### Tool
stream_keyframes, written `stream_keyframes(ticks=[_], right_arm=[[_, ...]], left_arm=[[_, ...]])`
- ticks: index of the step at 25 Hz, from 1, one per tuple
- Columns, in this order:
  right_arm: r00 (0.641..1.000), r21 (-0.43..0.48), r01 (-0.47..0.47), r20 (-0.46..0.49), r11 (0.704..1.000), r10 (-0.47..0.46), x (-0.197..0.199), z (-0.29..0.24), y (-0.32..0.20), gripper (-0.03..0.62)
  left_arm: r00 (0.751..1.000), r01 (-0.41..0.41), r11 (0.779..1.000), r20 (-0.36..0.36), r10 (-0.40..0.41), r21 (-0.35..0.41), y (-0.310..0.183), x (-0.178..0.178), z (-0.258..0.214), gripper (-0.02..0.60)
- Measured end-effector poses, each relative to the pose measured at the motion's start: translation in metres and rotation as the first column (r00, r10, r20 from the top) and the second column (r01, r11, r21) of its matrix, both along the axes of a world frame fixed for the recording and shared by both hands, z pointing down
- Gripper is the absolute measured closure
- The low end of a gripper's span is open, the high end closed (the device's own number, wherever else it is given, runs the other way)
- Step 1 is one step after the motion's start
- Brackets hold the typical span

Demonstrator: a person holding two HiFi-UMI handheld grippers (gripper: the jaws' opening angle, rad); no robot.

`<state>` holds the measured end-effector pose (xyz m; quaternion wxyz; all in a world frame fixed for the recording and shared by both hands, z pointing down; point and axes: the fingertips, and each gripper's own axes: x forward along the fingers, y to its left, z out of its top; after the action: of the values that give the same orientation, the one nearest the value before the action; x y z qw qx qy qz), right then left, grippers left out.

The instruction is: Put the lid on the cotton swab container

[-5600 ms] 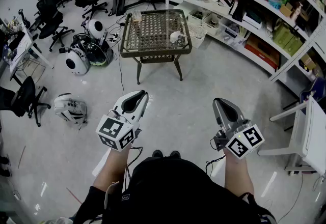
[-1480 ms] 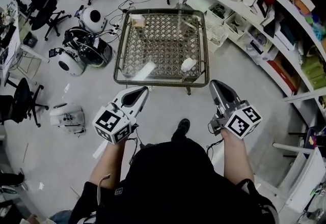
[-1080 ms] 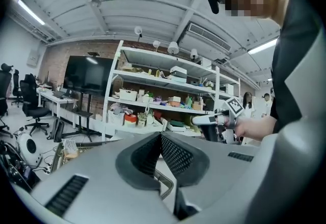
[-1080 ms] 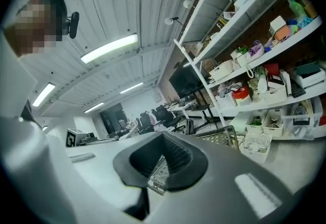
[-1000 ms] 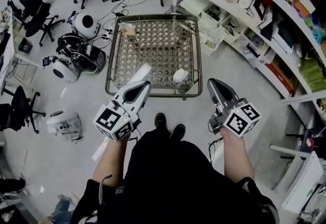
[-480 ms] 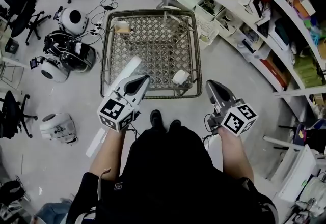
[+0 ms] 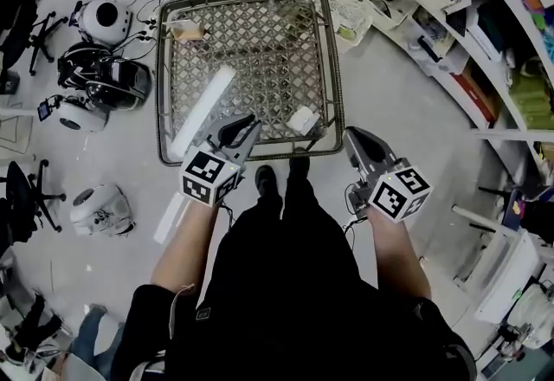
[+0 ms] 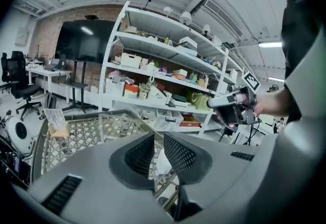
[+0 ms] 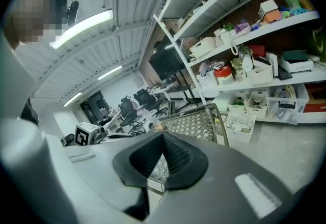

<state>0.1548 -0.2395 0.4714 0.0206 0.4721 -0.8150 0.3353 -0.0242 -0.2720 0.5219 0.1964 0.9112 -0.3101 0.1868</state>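
A small white container (image 7: 303, 120) lies near the front right corner of a lattice-topped table (image 7: 247, 154); I cannot tell lid from body. A tan box with a card (image 7: 184, 30) sits at the far left corner. My left gripper (image 7: 243, 127) hovers over the table's front edge, left of the white container, jaws slightly apart and empty. Through the gap in the left gripper view (image 8: 158, 149) I see the white container (image 8: 163, 163). My right gripper (image 7: 355, 139) hangs just off the table's front right corner, shut and empty. In the right gripper view (image 9: 163, 136) its jaws meet.
Long shelves (image 7: 485, 16) full of boxes run along the right. Round white robot shells (image 7: 104, 20) and cables lie on the floor left of the table. Office chairs (image 7: 17, 189) stand at the far left. The person's feet (image 7: 281, 176) are at the table's front edge.
The person has walked up to the table, which now lies directly under both grippers. The left gripper's jaws have parted a little; the right stays shut.
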Motion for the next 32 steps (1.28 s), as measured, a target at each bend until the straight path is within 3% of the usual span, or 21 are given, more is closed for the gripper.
stream_keyframes(ticks=[7, 11, 19, 28, 32], right_arm=[[0.999, -0.124, 0.047, 0.017, 0.991, -0.045, -0.005, 0.061, -0.004, 0.585], [0.999, -0.134, 0.042, -0.006, 0.99, -0.043, -0.005, 0.087, -0.01, 0.585], [0.999, -0.183, 0.035, -0.017, 0.983, -0.039, -0.016, 0.139, -0.007, 0.585], [0.999, -0.227, 0.03, -0.028, 0.974, -0.037, -0.022, 0.17, -0.004, 0.585], [0.996, -0.234, 0.064, -0.052, 0.97, -0.078, -0.028, 0.172, -0.007, 0.585]], left_arm=[[0.993, -0.068, 0.991, 0.086, 0.078, -0.114, -0.006, 0.025, 0.071, 0.531], [0.987, -0.085, 0.981, 0.119, 0.107, -0.175, -0.009, 0.036, 0.109, 0.531], [0.966, -0.152, 0.968, 0.177, 0.188, -0.2, -0.01, 0.067, 0.165, 0.531], [0.97, -0.161, 0.963, 0.144, 0.195, -0.219, 0.001, 0.08, 0.185, 0.531], [0.975, -0.153, 0.961, 0.123, 0.185, -0.232, 0.008, 0.084, 0.188, 0.531]])
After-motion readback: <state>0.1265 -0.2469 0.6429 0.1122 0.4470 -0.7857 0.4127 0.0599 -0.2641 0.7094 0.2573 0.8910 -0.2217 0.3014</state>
